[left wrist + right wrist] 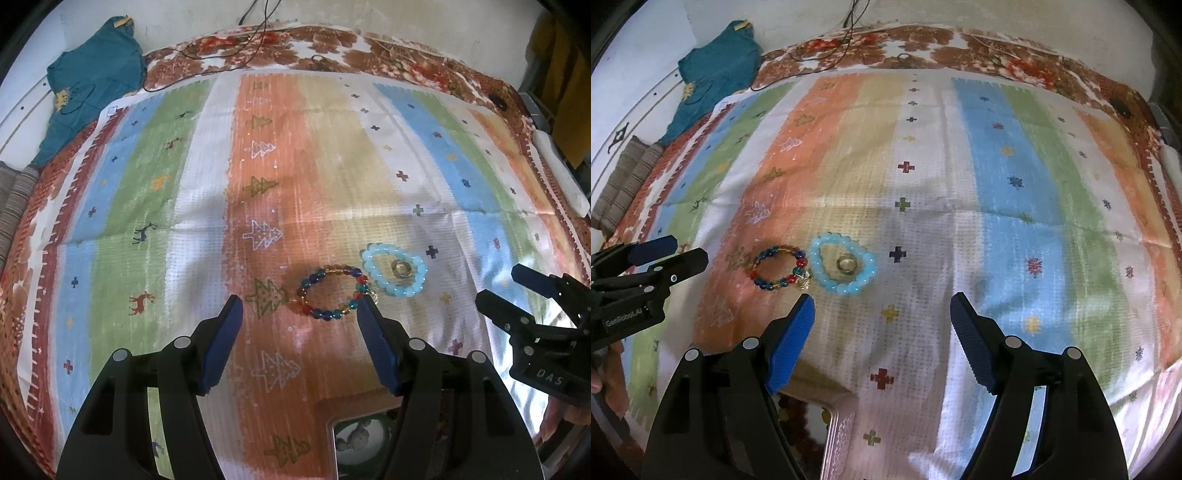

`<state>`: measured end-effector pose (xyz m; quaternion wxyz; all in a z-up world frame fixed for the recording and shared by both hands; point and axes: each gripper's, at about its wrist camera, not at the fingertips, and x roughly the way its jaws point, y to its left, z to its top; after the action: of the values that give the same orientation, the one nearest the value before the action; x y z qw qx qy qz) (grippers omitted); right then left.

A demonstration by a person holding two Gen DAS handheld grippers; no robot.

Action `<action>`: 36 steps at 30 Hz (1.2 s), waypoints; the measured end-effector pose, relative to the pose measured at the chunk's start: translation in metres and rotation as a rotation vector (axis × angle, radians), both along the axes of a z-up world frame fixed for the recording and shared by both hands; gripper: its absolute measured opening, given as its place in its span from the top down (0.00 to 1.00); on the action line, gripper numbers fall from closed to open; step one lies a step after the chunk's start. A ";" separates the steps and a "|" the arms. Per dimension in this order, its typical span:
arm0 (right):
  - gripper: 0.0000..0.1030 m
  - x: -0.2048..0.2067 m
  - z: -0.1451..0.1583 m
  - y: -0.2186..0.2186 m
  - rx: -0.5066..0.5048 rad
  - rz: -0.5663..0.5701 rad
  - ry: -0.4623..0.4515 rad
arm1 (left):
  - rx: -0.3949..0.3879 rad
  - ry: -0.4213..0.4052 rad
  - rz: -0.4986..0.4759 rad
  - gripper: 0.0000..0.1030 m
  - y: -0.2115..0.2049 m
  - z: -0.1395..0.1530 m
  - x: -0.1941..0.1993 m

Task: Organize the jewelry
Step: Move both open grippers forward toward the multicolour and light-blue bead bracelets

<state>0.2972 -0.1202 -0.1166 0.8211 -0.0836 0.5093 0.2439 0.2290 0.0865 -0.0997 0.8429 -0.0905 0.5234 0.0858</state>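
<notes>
A multicoloured bead bracelet (330, 291) lies on the striped cloth, just ahead of my open, empty left gripper (299, 314); its right fingertip is next to the bracelet's charm. A light blue bead bracelet (393, 271) lies right of it, with a gold ring (402, 268) inside its loop. In the right wrist view the multicoloured bracelet (781, 268), blue bracelet (844, 267) and ring (847, 264) lie ahead and left of my open, empty right gripper (881, 304). The right gripper also shows in the left wrist view (498, 286), and the left gripper in the right wrist view (683, 251).
The striped cloth (332, 166) covers a floral bedspread (258, 48). A teal garment (92, 81) lies at the back left, with a black cable (236, 44) nearby. A pink tray edge (838, 435) and a box of items (358, 439) sit below the grippers.
</notes>
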 end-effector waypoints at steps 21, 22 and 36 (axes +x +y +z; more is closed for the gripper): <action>0.27 0.026 -0.026 0.019 -0.051 0.007 0.027 | -0.025 0.072 0.001 0.38 0.013 -0.037 0.029; 0.26 0.028 -0.027 0.019 -0.048 0.003 0.032 | -0.024 0.075 0.001 0.38 0.014 -0.039 0.031; 0.27 0.054 -0.058 0.027 -0.097 -0.007 0.072 | -0.059 0.117 -0.020 0.38 0.022 -0.066 0.044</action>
<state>0.3510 -0.0934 -0.1745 0.7982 -0.1126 0.5499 0.2187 0.2725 0.1087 -0.1659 0.8086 -0.1049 0.5750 0.0672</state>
